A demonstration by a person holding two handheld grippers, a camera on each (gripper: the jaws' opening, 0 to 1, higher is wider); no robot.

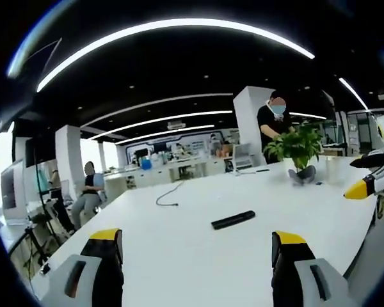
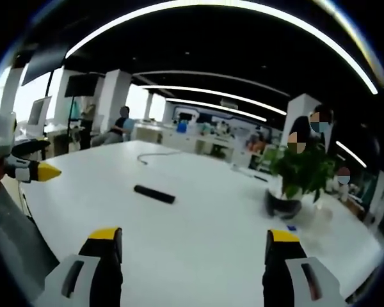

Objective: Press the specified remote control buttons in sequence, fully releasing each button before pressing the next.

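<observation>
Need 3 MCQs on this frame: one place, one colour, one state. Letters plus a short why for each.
1. Where does the remote control lie?
A. flat on the white table, ahead of both claws
B. between the left claw's jaws
C. beside the plant pot, touching it

2. What colour are the tips of the claw jaws?
A. red
B. yellow
C. green

3. How does the left claw stand?
A. shut on the remote
B. shut on a cable
C. open, holding nothing

Key: 1 A, since the remote sits alone on bare tabletop, well apart from the potted plant. 2 B, since both claws carry yellow caps, as does the right claw. 3 C, since the jaws stand wide apart with only table between them.
</observation>
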